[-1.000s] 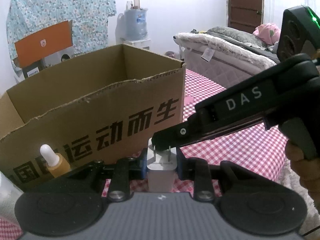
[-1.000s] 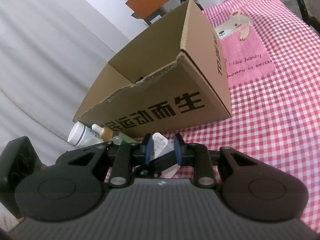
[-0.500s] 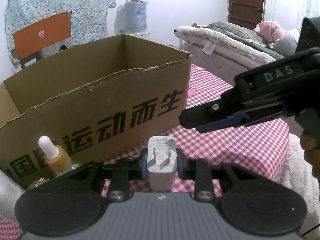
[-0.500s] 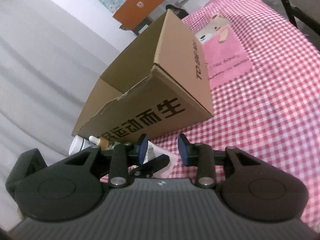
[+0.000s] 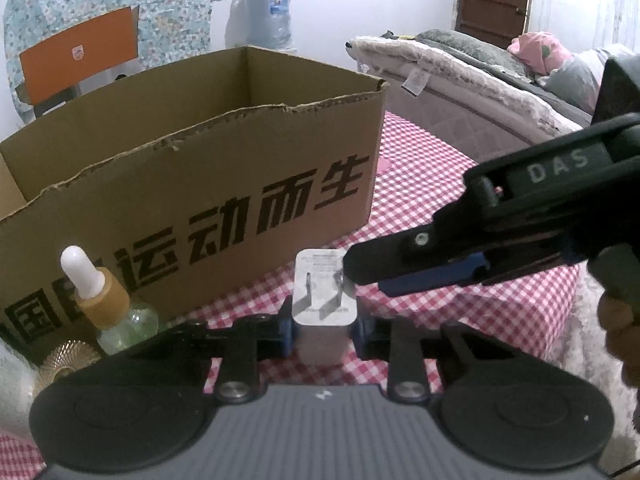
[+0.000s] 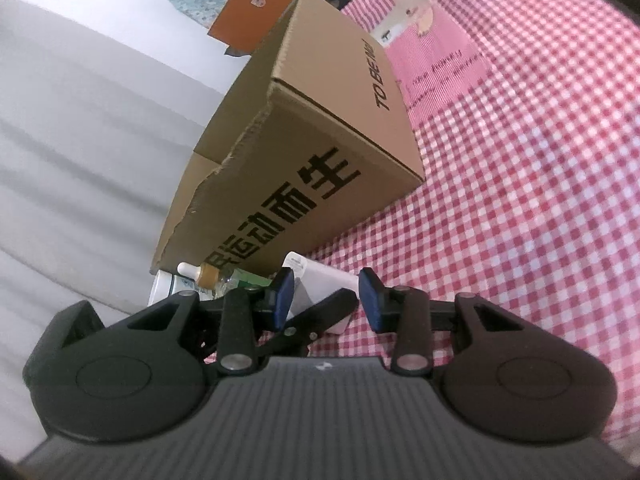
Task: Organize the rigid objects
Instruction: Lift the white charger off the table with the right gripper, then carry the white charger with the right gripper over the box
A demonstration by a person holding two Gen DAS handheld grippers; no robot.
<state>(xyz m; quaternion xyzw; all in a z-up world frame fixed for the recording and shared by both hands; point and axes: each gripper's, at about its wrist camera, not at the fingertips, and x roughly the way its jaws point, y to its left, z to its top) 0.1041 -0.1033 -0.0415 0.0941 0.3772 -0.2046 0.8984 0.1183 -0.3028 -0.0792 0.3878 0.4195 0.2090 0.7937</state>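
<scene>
Two prongs top the white charger [image 5: 323,312] clenched in the left gripper [image 5: 324,330]; the right gripper [image 6: 326,298], jaws just widening, straddles it unpressed near the cardboard box [image 5: 208,184].

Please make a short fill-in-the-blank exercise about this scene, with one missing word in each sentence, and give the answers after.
1. The left tool is shut on a white ____ with two metal prongs.
2. The dropper bottle has a ____ rubber bulb on top.
3. The cardboard box stands on a cloth checked in white and ____.
4. The right tool has its jaws ____, not pressing anything.

Answers: charger; white; red; open
</scene>
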